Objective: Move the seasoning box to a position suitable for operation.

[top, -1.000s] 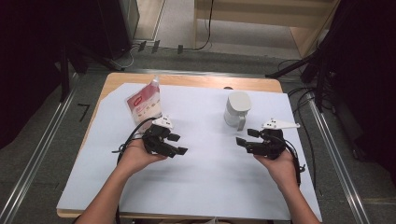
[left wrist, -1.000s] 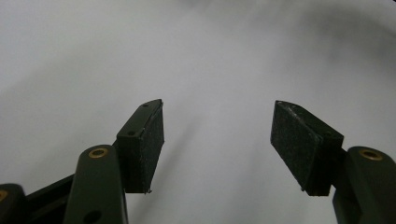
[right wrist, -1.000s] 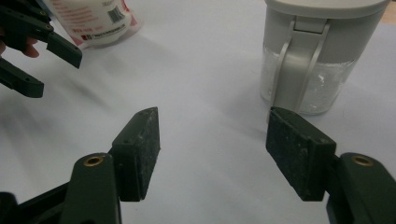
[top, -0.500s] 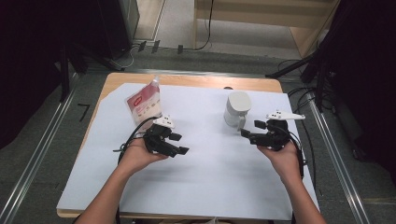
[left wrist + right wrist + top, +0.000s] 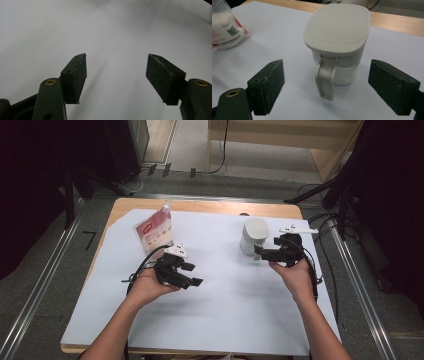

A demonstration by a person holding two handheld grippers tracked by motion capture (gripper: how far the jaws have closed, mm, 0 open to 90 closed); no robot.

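Note:
A clear jar with a grey square lid stands upright on the white sheet, right of centre, its lid latch facing my right gripper. My right gripper is open just in front of the jar, jaws wide on either side of it and apart from it. A red and white pouch stands at the back left. Open too, my left gripper hovers over bare sheet left of centre with nothing between its jaws.
The white sheet covers most of the wooden table. Cables trail from both grippers, one looping beside the pouch. Metal rails run along the floor at both sides of the table.
My right gripper has moved forward and left, up to the jar. The left gripper has stayed nearly still.

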